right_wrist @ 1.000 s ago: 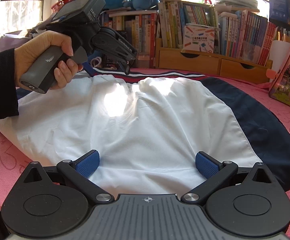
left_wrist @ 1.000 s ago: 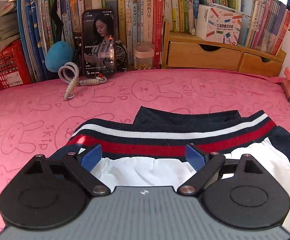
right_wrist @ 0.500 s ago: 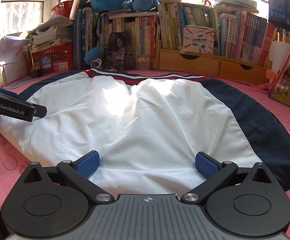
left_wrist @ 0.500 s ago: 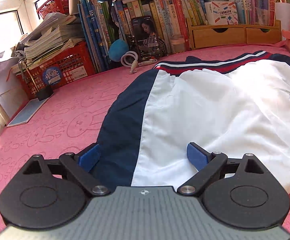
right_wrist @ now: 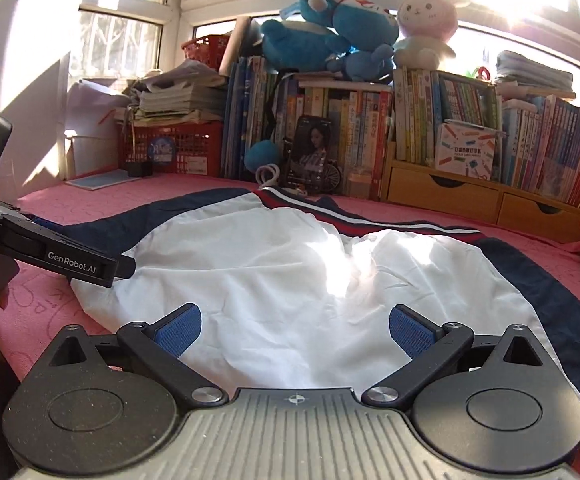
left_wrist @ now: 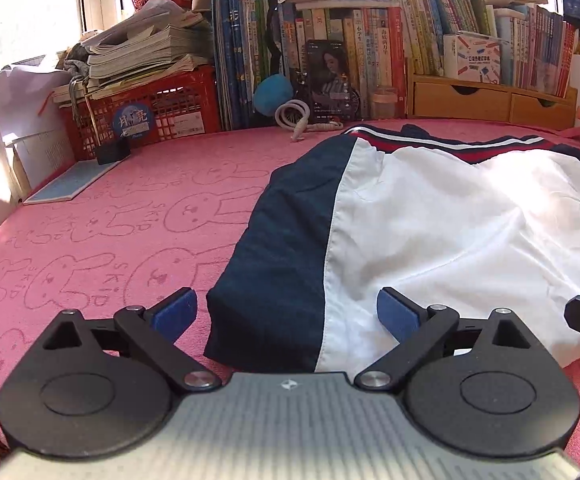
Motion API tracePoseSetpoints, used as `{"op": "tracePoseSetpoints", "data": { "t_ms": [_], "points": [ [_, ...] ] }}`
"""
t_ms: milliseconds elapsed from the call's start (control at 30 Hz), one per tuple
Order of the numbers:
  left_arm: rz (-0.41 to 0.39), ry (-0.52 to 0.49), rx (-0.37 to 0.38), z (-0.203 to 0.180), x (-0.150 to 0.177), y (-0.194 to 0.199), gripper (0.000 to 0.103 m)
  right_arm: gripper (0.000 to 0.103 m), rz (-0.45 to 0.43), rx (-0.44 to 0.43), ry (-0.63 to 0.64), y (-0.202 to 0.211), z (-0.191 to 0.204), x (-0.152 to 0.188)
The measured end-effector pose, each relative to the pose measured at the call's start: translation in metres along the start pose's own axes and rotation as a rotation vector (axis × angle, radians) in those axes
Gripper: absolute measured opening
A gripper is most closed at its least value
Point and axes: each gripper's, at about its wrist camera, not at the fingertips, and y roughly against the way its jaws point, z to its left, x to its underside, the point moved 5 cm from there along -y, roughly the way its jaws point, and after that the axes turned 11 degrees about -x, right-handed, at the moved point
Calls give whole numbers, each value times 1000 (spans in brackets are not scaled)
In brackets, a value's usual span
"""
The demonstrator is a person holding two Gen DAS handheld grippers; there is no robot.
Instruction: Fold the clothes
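White-navy jacket (left_wrist: pixel 429 220) flat; left claw (left_wrist: pixel 286 316) spread over corner, right claw (right_wrist: pixel 295 330) closing.

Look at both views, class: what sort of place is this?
Probably a child's bedroom or study corner at home: packed shelves of books, plush toys on top, and a pink bunny-print cover under the jacket.

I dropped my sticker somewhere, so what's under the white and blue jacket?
The jacket lies on a pink bunny blanket, which shows all around it. Whatever is beneath the cloth is covered, so a sticker there can't be seen.
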Motion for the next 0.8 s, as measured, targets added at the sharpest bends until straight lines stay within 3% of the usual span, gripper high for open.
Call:
{"op": "tracePoseSetpoints", "data": {
  "t_ms": [100,133,233,300,433,500,567,633,733,800],
  "points": [
    [2,6,-12,-3,8,-6,100,79,42,6,-15,-9,0,7],
    [19,32,1,1,8,-9,102,77,53,25,-29,-8,-6,12],
    [79,121,41,15,10,-19,103,83,64,57,-85,5,-30,29],
    [70,124,33,19,12,-21,103,90,56,75,-131,17,-47,39],
    [59,128,32,21,14,-21,103,88,64,428,-82,43,-99,63],
    [56,130,32,22,14,-21,103,89,59,533,-153,67,-133,71],
    [58,131,29,22,14,-21,103,95,44,507,-331,93,-167,81],
    [71,126,14,21,11,-19,103,97,49,492,-374,101,-175,85],
    [44,86,13,19,-1,-6,93,87,46,501,-297,100,-161,72],
    [-27,56,27,16,-17,7,93,87,2,430,-249,91,-145,50]
  ]
}}
